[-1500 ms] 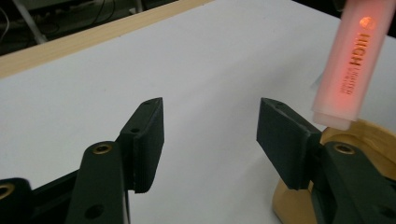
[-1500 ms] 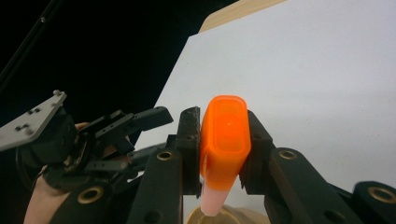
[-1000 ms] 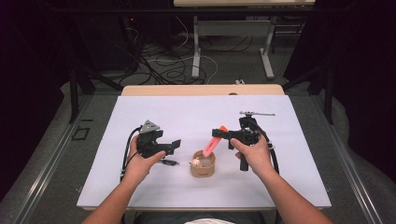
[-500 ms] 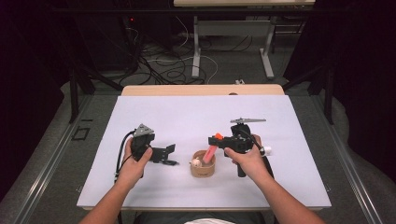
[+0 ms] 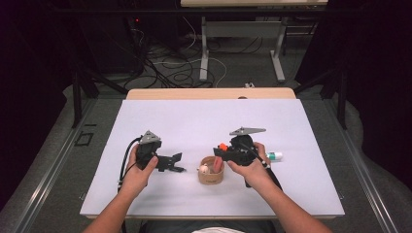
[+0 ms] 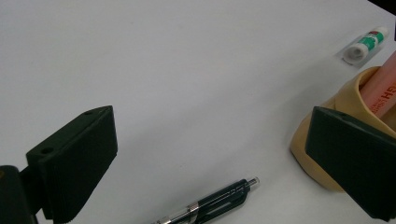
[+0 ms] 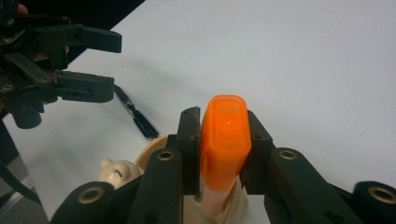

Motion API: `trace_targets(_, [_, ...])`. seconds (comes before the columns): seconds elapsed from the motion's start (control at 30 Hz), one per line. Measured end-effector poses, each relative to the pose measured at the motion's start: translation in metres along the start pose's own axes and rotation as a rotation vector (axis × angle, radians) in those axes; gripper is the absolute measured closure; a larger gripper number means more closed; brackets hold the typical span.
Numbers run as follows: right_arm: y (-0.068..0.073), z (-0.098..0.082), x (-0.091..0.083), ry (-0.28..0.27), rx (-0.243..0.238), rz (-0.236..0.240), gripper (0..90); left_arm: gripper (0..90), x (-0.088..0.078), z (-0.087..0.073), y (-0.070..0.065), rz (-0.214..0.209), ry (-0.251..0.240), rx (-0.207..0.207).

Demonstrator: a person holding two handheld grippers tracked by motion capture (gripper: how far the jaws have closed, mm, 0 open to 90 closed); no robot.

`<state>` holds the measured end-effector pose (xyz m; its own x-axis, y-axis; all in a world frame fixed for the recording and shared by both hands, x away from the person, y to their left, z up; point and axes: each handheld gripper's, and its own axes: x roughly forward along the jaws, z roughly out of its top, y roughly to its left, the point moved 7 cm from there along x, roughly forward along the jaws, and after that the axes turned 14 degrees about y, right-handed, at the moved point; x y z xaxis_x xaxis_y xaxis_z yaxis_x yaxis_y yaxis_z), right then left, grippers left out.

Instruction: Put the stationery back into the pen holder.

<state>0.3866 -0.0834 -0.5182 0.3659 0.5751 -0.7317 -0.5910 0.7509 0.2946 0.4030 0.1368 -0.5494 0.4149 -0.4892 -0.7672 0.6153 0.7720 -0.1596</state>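
Between the right gripper's [image 7: 223, 154] closed jaws, the orange-capped pink highlighter's [image 7: 225, 135] lower end is hidden inside the tan round cup [image 7: 152, 144], cut off below

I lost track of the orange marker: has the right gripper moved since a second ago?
Yes. The right gripper, shut on the orange marker, came down toward the tan cup.

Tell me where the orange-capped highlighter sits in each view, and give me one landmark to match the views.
High view: the highlighter stands right of centre, in the right claw, tip down in the tan cup.
Left gripper view: its pink barrel rises from the cup at the right edge.
Right gripper view: its orange cap is centre, clamped.
Shared landmark: the tan cup.
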Motion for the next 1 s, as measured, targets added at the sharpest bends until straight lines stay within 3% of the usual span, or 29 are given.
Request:
trace_targets(0.43, [0.004, -0.007, 0.009, 0.040, -0.073, -0.061, 74.0, 4.4, 0.002, -0.002, 0.000, 0.007, 0.009, 0.005])
trace_targets(0.9, [0.004, -0.009, 0.013, 0.025, -0.087, -0.073, 73.0, 4.5, 0.004, -0.003, 0.000, 0.008, 0.015, 0.005])
trace_targets(1.0, [0.005, -0.008, 0.013, 0.046, -0.087, -0.071, 74.0, 4.5, 0.004, -0.003, 0.001, 0.013, 0.015, 0.006])
